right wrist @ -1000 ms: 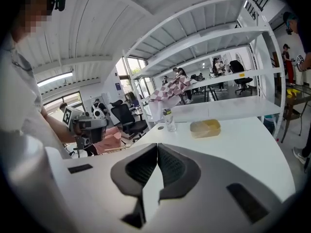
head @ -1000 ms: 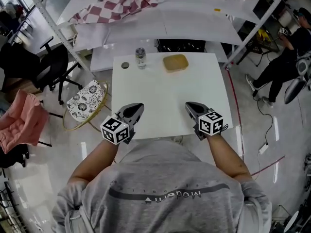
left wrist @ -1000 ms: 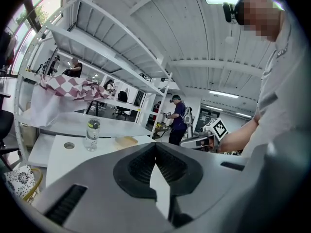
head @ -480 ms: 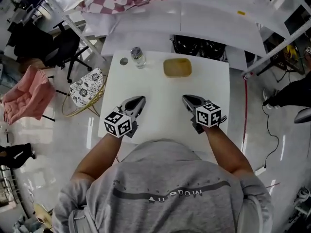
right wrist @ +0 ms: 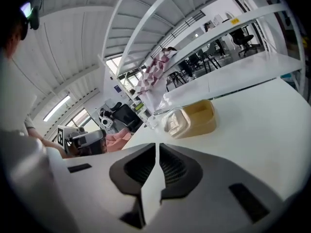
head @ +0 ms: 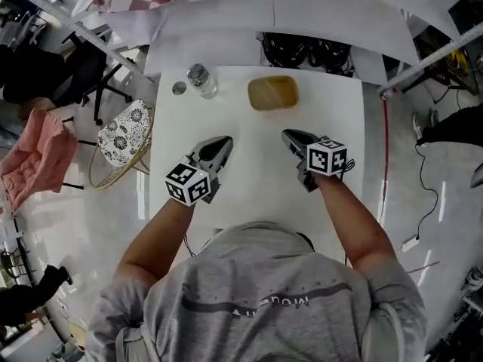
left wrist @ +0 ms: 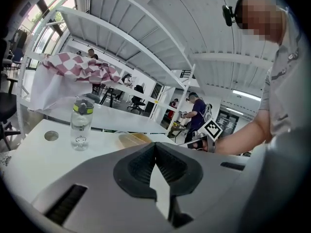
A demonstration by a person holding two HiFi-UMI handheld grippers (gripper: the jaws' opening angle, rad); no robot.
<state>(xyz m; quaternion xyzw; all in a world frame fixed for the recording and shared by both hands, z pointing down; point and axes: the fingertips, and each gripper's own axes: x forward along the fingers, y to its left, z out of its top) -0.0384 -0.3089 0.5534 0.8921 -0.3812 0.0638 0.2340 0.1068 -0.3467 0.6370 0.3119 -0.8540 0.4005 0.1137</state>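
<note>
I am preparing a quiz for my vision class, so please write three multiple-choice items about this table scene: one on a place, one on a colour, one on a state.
1. Where on the white table does the bottle stand?
A. far left corner
B. near right corner
C. between the grippers

2. What colour is the container?
A. blue
B. tan
C. black

3. How are the fingers of the left gripper and right gripper?
A. together, empty
B. holding the bottle
C. wide apart

Answers: 1 A, the head view shows it beside a small disc there; 2 B, the head view shows tan; 3 A, each gripper view shows fingers meeting on nothing.
</note>
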